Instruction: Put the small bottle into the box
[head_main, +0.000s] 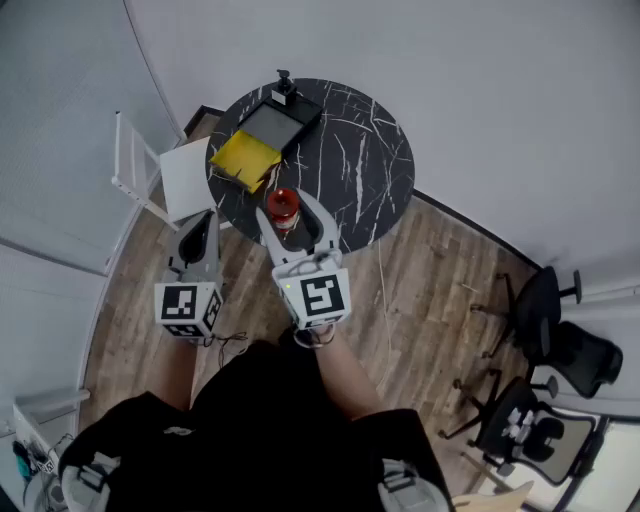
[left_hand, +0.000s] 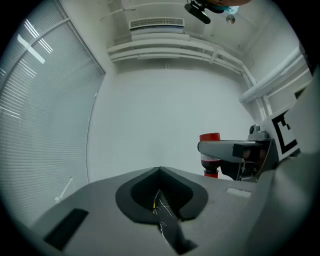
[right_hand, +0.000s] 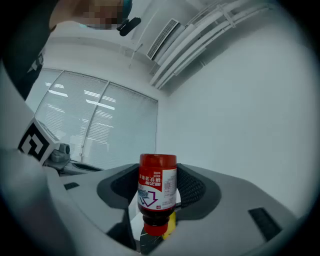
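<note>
Fingers: right gripper (head_main: 288, 212) clamps small bottle (right_hand: 158, 190) | left gripper (left_hand: 160, 175) clenched | box (head_main: 300, 108) perhaps black, indistinct
</note>
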